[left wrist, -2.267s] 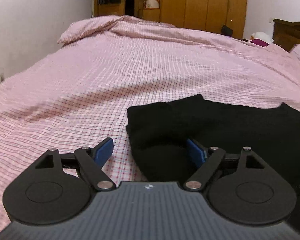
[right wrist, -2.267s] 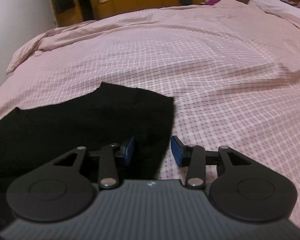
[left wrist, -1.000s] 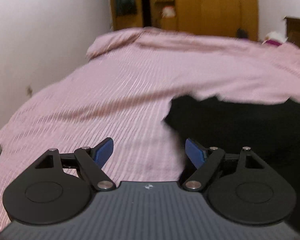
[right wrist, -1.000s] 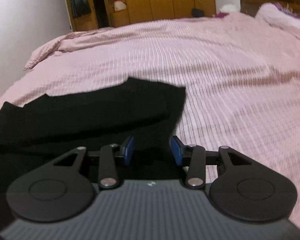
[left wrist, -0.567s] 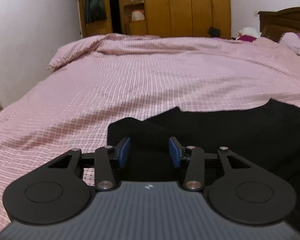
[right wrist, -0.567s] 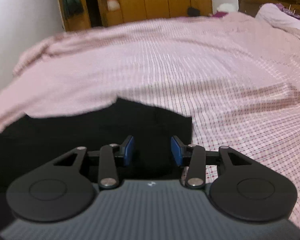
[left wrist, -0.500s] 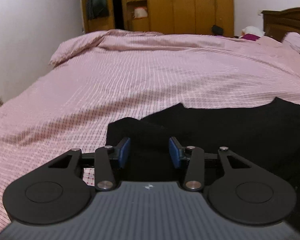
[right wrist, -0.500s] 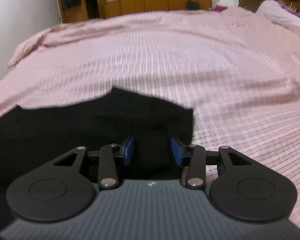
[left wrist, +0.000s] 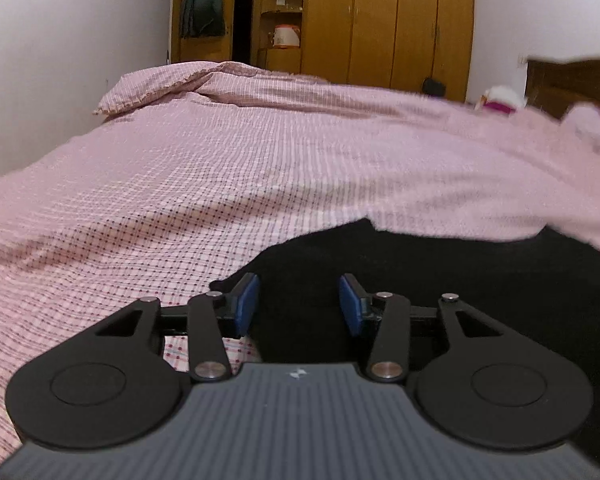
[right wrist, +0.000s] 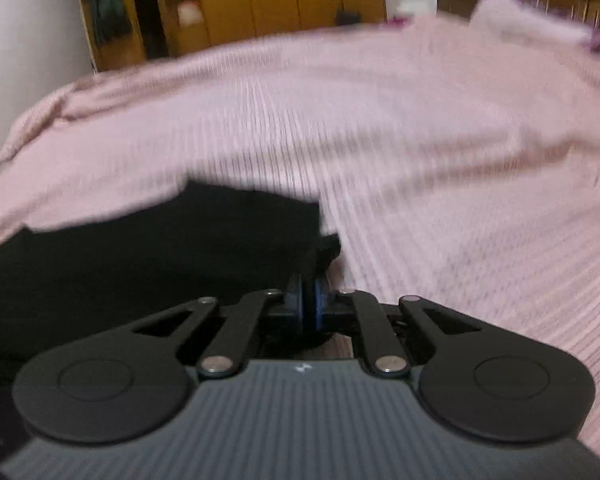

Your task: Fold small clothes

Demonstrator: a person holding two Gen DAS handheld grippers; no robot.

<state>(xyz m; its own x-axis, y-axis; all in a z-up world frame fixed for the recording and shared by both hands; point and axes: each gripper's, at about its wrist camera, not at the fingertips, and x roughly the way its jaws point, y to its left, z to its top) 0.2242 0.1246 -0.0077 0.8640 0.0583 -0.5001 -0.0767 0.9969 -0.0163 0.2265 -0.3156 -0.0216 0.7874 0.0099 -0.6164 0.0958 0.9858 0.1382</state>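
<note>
A black garment (left wrist: 440,276) lies on the pink checked bedspread (left wrist: 220,184). In the left wrist view my left gripper (left wrist: 298,304) is open, its blue pads on either side of the garment's near left corner, low over the cloth. In the right wrist view, which is blurred, the black garment (right wrist: 160,248) fills the left part. My right gripper (right wrist: 309,300) is shut on the garment's near right corner, and a bunch of black cloth sticks up just beyond the pads.
The bedspread (right wrist: 440,160) stretches far ahead and to both sides. A white wall (left wrist: 60,60) runs along the left. Wooden wardrobes (left wrist: 388,20) stand at the far end. A dark wooden headboard (left wrist: 572,80) and pillows are at the far right.
My right gripper has closed on the garment's right corner and is moving, blurring its view. My left gripper has narrowed from wide open and shifted onto the garment's left corner.
</note>
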